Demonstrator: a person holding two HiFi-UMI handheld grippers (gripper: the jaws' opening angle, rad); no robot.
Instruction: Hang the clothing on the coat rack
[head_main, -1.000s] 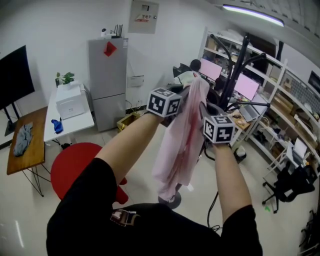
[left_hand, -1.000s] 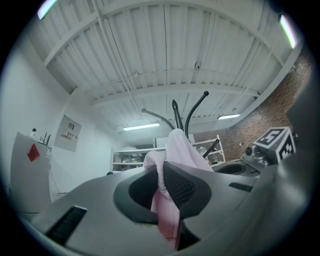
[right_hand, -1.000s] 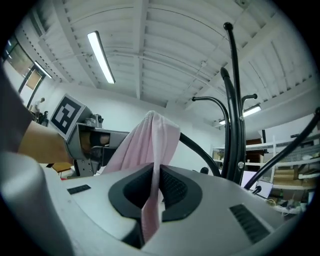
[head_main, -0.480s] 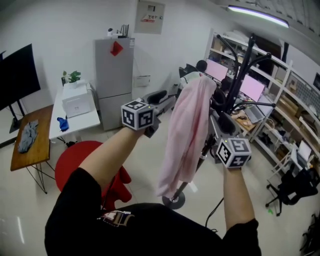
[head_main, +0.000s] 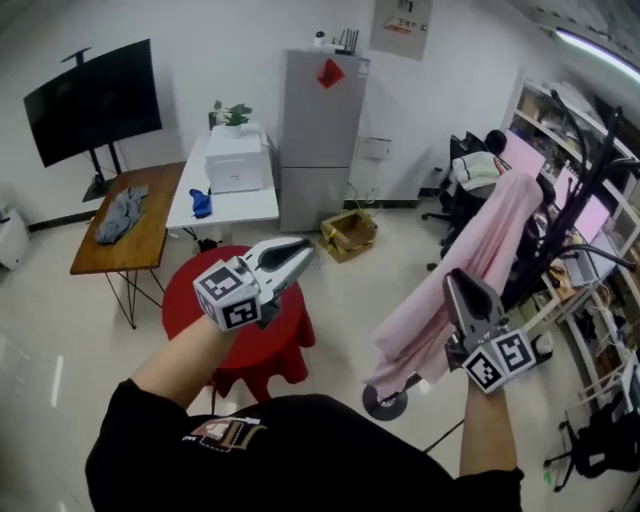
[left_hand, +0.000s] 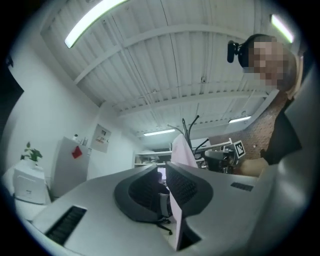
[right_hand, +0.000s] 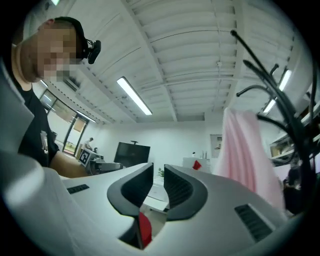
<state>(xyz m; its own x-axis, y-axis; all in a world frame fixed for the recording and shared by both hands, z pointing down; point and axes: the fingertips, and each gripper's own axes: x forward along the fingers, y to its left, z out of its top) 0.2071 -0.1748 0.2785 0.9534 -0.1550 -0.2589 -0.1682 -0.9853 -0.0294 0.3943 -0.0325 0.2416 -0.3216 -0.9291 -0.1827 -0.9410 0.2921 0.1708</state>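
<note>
Pink on black: leave the soft pink cloth garment (head_main: 470, 270) draped over the black metal coat rack (head_main: 583, 178); hold left gripper (head_main: 298, 252) and right gripper (head_main: 460, 282) clear of the rack, empty, jaws narrowly apart and closing; confirm even drape

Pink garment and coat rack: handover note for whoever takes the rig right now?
Left gripper: empty, jaws closing with only a narrow gap, held up over the red stool, well away from the rack.
Right gripper: empty, jaws closing with a narrow gap, raised just in front of the garment, not gripping it.
Pink garment: draped over the top of the coat rack, hanging down toward the base.
Done: the garment looks hung.
Left: probably nothing but checking that it sits securely. A grey cloth lies on the wooden table; I can't tell whether it belongs to the job.
</note>
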